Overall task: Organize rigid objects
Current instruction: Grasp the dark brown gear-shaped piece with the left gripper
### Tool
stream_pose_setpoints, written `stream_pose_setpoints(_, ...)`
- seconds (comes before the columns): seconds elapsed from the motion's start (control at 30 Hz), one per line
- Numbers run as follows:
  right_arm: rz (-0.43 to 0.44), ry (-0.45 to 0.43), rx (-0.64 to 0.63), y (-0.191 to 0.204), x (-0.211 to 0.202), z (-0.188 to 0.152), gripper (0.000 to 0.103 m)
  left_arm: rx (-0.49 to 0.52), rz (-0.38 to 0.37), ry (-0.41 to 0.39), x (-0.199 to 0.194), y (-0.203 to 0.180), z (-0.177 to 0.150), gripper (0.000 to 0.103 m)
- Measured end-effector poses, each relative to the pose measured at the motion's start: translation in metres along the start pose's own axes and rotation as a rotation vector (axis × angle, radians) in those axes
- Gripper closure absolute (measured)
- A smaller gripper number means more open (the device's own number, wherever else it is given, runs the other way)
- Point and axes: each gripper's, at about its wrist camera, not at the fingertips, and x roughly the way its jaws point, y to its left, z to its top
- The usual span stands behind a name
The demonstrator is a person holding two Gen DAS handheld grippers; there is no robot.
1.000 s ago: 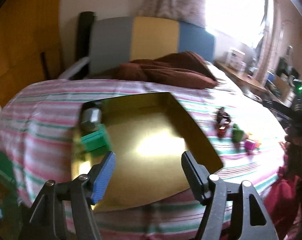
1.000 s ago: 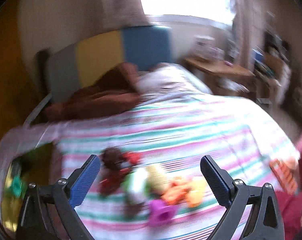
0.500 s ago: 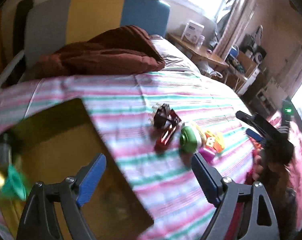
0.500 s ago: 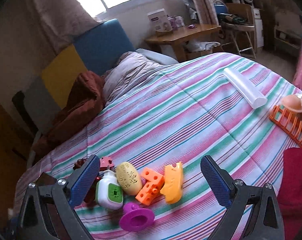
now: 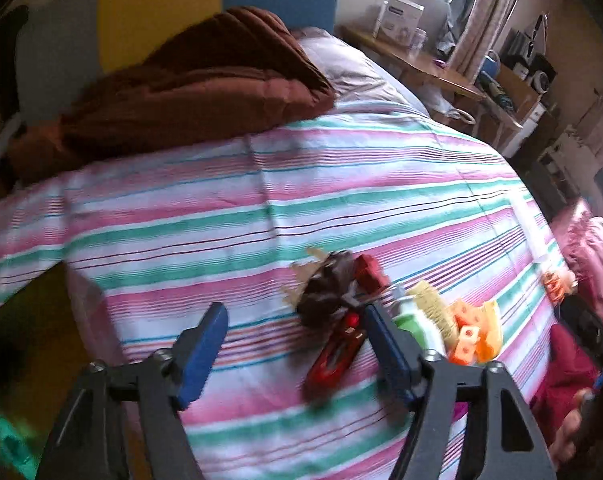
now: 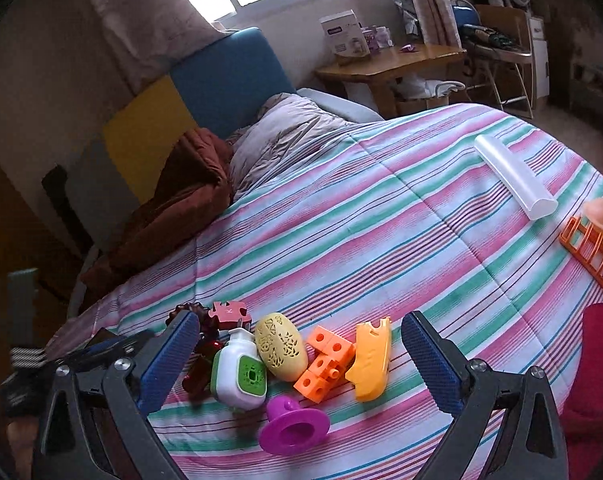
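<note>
Left wrist view: the camera has swung off the gold tray, which filled this view a second ago. Only its dark edge (image 5: 29, 320) is left at the lower left, with a green blur (image 5: 9, 446) in the corner, probably the green block seen in it earlier. The left tongs (image 5: 295, 342) are spread wide and empty, now aimed at the toy pile on the striped bed (image 5: 261, 208). The dark brown toy (image 5: 325, 292) and the red piece (image 5: 335, 356) sit between the pads, nearer the right pad. My read: drop-off is done and this arm is lining up its next pick.

The frame is motion-blurred, so I can't say what the brown toy or the red piece are. The green-and-white bottle (image 5: 411, 322) and orange blocks (image 5: 467, 342) are partly behind the right finger.

Right wrist view: sharp and nearly unchanged from half a second ago. The right tongs (image 6: 299, 354) are wide, empty and hovering over the pile: bottle (image 6: 241, 372), yellow egg-shaped case (image 6: 281, 346), orange blocks (image 6: 325, 360), yellow-orange piece (image 6: 371, 360) and purple funnel-shaped piece (image 6: 293, 424). The clear tube (image 6: 513, 176) and orange rack (image 6: 593, 252) lie well apart at the right, the rack cut off by the frame. The left finger hides most of the brown and red toys. The other tool is dim at the lower left, and the tray is out of sight.
</note>
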Motion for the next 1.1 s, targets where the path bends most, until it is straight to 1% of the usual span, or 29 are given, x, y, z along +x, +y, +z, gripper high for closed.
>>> stream_pose_setpoints(0.07, 0.0, 0.005, 0.007, -0.001, 0.001, 0.0, 0.001, -0.003, -0.043, 0.009, 0.008, -0.003, 0.005, 0.04)
stream_pose_setpoints(0.17, 0.003, 0.01, 0.022, -0.004, 0.002, 0.001, 0.001, -0.006, -0.066, 0.01, 0.022, -0.007, 0.012, 0.04)
stream_pose_setpoints(0.2, 0.002, 0.01, 0.023, -0.005, 0.002, 0.001, 0.001, -0.018, -0.093, 0.024, 0.03, -0.006, 0.013, 0.043)
stream_pose_setpoints(0.23, -0.001, 0.01, 0.023, -0.005, 0.003, 0.001, 0.001, -0.025, -0.106, 0.037, 0.035, -0.006, 0.014, 0.053)
stream_pose_setpoints(0.3, -0.011, 0.009, 0.018, -0.004, 0.003, 0.001, 0.001, -0.012, -0.089, 0.027, 0.041, -0.007, 0.015, 0.062)
stream_pose_setpoints(0.4, -0.026, -0.003, 0.022, -0.006, 0.002, 0.001, 0.001, -0.028, -0.13, 0.009, 0.032, -0.005, 0.012, 0.077)
stream_pose_setpoints(0.43, -0.031, -0.01, 0.027, -0.008, 0.001, 0.002, 0.001, -0.026, -0.138, -0.011, 0.024, -0.004, 0.009, 0.078)
stream_pose_setpoints(0.53, -0.03, -0.01, 0.058, -0.014, 0.001, 0.004, 0.001, 0.024, -0.104, -0.062, 0.002, -0.005, -0.003, 0.079)
stream_pose_setpoints(0.63, -0.027, -0.001, 0.073, -0.017, 0.002, 0.003, 0.001, 0.023, -0.106, -0.078, -0.015, -0.001, -0.016, 0.08)
stream_pose_setpoints(0.67, -0.028, -0.001, 0.075, -0.018, 0.002, 0.003, 0.001, 0.018, -0.108, -0.087, -0.022, 0.001, -0.02, 0.083)
stream_pose_setpoints(0.73, -0.03, 0.003, 0.082, -0.02, 0.003, 0.004, 0.001, -0.002, -0.126, -0.101, -0.035, 0.005, -0.027, 0.098)
stream_pose_setpoints(0.77, -0.031, 0.008, 0.088, -0.021, 0.004, 0.004, 0.001, -0.009, -0.134, -0.114, -0.042, 0.006, -0.03, 0.101)
stream_pose_setpoints(0.8, -0.028, 0.017, 0.093, -0.023, 0.005, 0.003, 0.001, -0.009, -0.139, -0.126, -0.049, 0.007, -0.034, 0.101)
stream_pose_setpoints(0.87, -0.03, 0.034, 0.093, -0.023, 0.009, 0.002, 0.001, 0.003, -0.127, -0.149, -0.062, 0.007, -0.041, 0.101)
stream_pose_setpoints(0.97, -0.043, 0.043, 0.081, -0.02, 0.011, 0.0, 0.001, 0.024, -0.138, -0.123, -0.068, 0.007, -0.046, 0.101)
stream_pose_setpoints(1.07, -0.055, 0.048, 0.077, -0.021, 0.011, -0.001, 0.001, 0.033, -0.127, -0.107, -0.07, 0.008, -0.048, 0.095)
stream_pose_setpoints(1.1, -0.058, 0.05, 0.08, -0.021, 0.011, -0.001, 0.001, 0.046, -0.136, -0.083, -0.07, 0.008, -0.046, 0.087)
